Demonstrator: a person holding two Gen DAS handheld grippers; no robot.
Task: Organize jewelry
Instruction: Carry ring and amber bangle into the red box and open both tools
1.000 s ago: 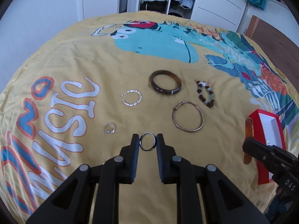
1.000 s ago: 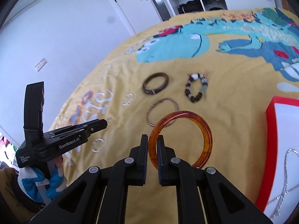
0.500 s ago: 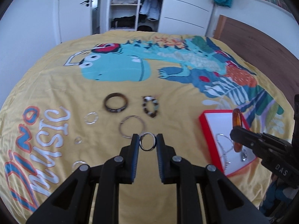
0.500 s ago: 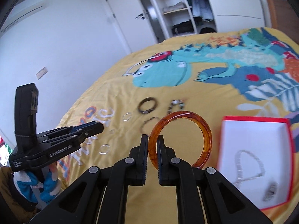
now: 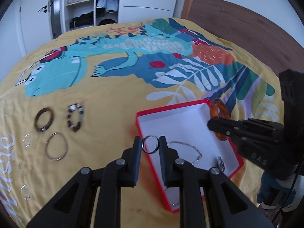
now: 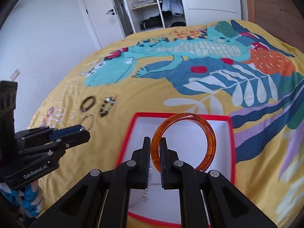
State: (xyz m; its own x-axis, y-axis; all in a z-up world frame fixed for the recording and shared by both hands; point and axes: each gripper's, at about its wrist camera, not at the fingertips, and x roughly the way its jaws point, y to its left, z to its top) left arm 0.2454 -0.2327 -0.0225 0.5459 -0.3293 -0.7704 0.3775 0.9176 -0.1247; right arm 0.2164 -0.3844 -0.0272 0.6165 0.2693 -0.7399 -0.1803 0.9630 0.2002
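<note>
My left gripper [image 5: 150, 146] is shut on a small dark metal ring [image 5: 150, 146], held above the left edge of the red box [image 5: 144, 114]. The box has a white inside with a silver chain [image 5: 187, 148] and a small silver piece [image 5: 221, 162] in it. My right gripper [image 6: 155, 152] is shut on an amber bangle [image 6: 207, 131], upright over the box [image 6: 232, 133]. In the left wrist view the right gripper [image 5: 212, 122] and its bangle [image 5: 218, 107] hang over the box's right wall. The left gripper [image 6: 83, 133] shows at the left of the right wrist view.
On the yellow dinosaur bedspread [image 5: 114, 87], left of the box, lie a dark brown bangle [image 5: 43, 122], a beaded bracelet [image 5: 75, 117], a thin metal hoop [image 5: 56, 149] and small silver rings [image 5: 26, 140]. A wooden headboard [image 5: 237, 28] and an open wardrobe [image 5: 85, 7] stand beyond.
Both grippers have swung right across the bed from the loose jewelry to the red box, each keeping hold of its piece. The box now lies under both.
</note>
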